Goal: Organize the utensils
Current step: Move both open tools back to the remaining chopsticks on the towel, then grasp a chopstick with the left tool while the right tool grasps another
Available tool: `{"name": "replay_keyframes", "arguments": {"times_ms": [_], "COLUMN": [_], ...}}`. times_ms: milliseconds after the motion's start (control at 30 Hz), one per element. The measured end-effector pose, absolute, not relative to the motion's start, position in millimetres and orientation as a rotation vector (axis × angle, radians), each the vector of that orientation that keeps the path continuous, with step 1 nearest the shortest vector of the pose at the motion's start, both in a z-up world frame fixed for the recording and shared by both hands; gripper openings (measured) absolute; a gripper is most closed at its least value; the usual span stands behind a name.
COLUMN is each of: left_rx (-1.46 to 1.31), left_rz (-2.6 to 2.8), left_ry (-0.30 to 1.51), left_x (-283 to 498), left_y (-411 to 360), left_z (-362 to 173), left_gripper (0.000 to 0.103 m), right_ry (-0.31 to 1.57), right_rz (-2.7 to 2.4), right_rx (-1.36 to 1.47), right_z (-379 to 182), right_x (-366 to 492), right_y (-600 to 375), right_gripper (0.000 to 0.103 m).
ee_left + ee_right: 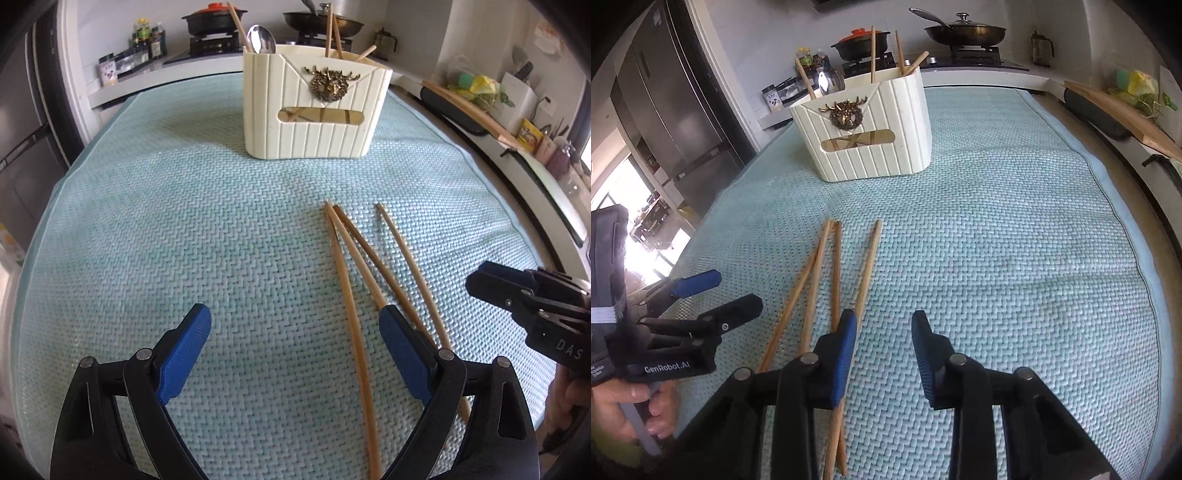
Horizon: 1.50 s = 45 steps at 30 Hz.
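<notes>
A cream ribbed utensil holder with a bronze deer emblem stands at the far side of the mat; it also shows in the right wrist view. It holds a metal spoon and several wooden chopsticks. Several loose chopsticks lie on the mat; they also show in the right wrist view. My left gripper is open and empty, left of the loose chopsticks. My right gripper is open and empty, its left finger over their near ends.
A light blue woven mat covers the table. Behind it are a stove with a clay pot and a frying pan, spice jars, a fridge at the left, and a cutting board at the right.
</notes>
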State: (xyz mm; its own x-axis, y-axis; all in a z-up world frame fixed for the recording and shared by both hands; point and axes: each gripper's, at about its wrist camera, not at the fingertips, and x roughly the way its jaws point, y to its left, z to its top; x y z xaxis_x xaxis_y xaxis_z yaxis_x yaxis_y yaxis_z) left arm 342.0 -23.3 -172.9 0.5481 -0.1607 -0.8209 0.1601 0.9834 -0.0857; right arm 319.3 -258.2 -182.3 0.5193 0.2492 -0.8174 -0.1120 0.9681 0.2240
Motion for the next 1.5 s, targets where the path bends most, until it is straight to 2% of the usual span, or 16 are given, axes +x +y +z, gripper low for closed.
{"name": "replay_keyframes", "arguments": {"times_ms": [267, 467, 700, 733, 933, 1033, 1100, 1133, 1200, 1233, 1300, 1500], "left_rx": [0.041, 0.083, 0.043, 0.038, 0.022, -0.012, -0.028, -0.030, -0.033, -0.032, -0.035, -0.108], "left_rz": [-0.170, -0.150, -0.159, -0.167, -0.187, -0.195, -0.207, -0.210, -0.220, -0.225, -0.239, -0.264], "left_ry": [1.024, 1.026, 1.049, 1.048, 1.068, 1.083, 1.097, 1.101, 1.110, 1.113, 1.123, 1.097], "left_x": [358.4, 351.2, 358.5, 361.5, 387.3, 398.6, 405.5, 407.3, 409.6, 410.4, 412.2, 410.6], "left_y": [-29.7, -22.3, -8.0, -8.7, -9.4, -6.8, -5.5, -4.9, -4.3, -4.0, -2.5, 11.3], "left_z": [-195.4, -199.7, -200.1, -199.6, -199.1, -196.5, -194.7, -193.7, -192.6, -192.3, -193.0, -182.9], "left_gripper": [0.093, 0.093, 0.093, 0.093, 0.090, 0.082, 0.067, 0.063, 0.045, 0.038, 0.007, 0.004], "right_ry": [1.079, 1.114, 1.124, 1.124, 1.149, 1.167, 1.177, 1.179, 1.183, 1.182, 1.175, 1.128], "right_rz": [0.270, 0.256, 0.236, 0.232, 0.248, 0.238, 0.234, 0.231, 0.225, 0.217, 0.211, 0.220], "right_rx": [0.121, 0.038, 0.061, 0.058, -0.020, -0.045, -0.051, -0.052, -0.048, -0.050, -0.047, 0.050], "right_z": [-204.5, -215.8, -215.1, -214.5, -212.6, -213.6, -214.7, -213.9, -214.1, -213.9, -211.7, -198.0], "right_x": [367.2, 363.3, 350.3, 352.0, 378.9, 389.7, 396.9, 396.9, 402.7, 406.4, 417.8, 420.1], "right_y": [-243.9, -236.1, -249.0, -248.5, -232.1, -224.8, -221.7, -218.8, -214.0, -212.6, -214.5, -229.9], "right_gripper": [0.027, 0.024, 0.024, 0.027, 0.027, 0.027, 0.027, 0.026, 0.025, 0.019, 0.008, 0.006]}}
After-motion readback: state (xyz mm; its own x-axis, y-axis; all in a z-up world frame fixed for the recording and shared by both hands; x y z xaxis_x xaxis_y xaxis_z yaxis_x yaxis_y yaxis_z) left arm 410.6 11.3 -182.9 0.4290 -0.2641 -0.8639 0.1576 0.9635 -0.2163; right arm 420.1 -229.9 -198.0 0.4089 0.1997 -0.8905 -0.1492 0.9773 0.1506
